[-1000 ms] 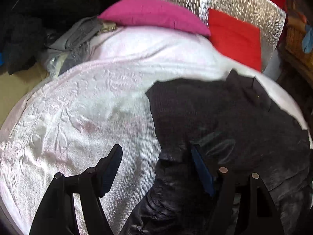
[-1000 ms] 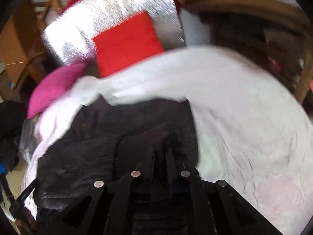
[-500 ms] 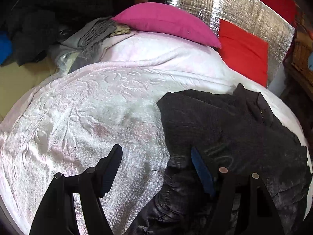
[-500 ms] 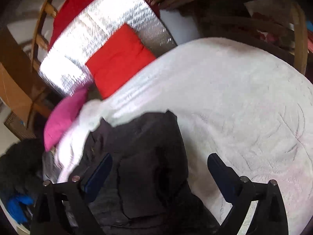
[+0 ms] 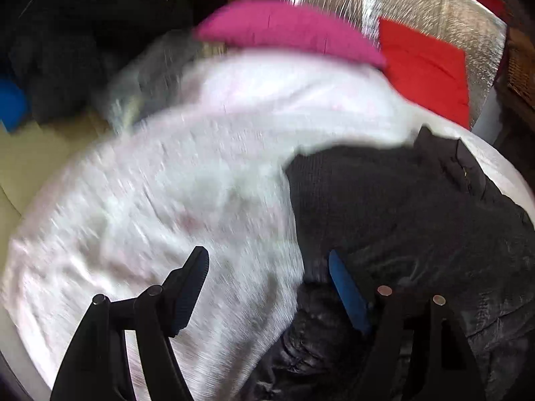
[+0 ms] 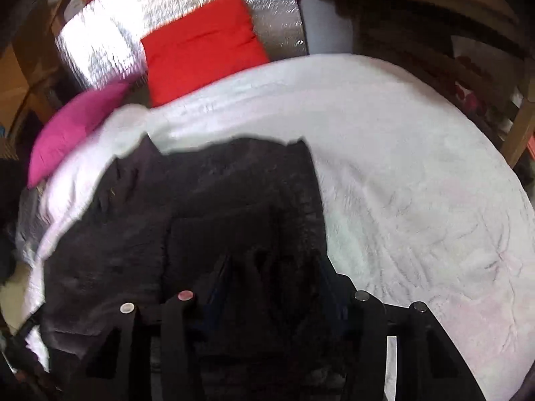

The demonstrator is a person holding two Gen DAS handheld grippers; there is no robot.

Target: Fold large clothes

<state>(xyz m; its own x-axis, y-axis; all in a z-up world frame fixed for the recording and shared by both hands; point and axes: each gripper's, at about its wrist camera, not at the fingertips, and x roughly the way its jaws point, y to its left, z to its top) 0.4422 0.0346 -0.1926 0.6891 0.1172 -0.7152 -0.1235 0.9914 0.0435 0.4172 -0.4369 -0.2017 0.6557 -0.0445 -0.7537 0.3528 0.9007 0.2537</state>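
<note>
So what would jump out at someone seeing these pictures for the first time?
Probably the black jacket sprawled on the white bedspread, filling the near middle. Behind it, a red cushion and a pink pillow lean by a shiny silver sheet at the bed's head.

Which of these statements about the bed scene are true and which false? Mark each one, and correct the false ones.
1. A dark garment lies on a white bedspread. True.
2. The pink cushion lies on top of the dark garment. False: it sits apart from it, at the far end of the bed.
3. The left gripper has its jaws apart, over the garment's edge. True.
4. The red cushion leans against a silver panel. True.
5. The bedspread is blue. False: it is white.
</note>
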